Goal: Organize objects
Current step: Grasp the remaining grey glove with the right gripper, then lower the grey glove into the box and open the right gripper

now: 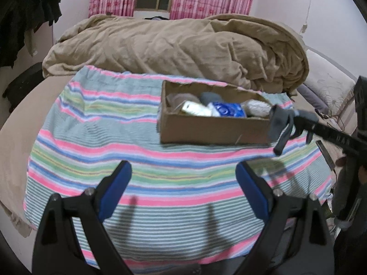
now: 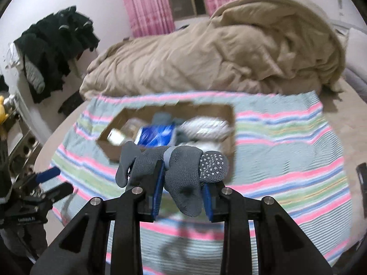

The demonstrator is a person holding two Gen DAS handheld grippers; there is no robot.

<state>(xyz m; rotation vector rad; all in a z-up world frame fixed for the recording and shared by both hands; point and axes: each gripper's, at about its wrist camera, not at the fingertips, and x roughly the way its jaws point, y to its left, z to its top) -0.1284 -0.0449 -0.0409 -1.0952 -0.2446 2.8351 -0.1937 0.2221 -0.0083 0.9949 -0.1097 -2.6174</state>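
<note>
Left wrist view: left gripper spread wide, holding nothing, over striped cloth. One cardboard box ahead, several items inside, too blurry for exact count.

Right wrist view: right gripper clamped on gray socks, looks like two, just short of box.
</note>
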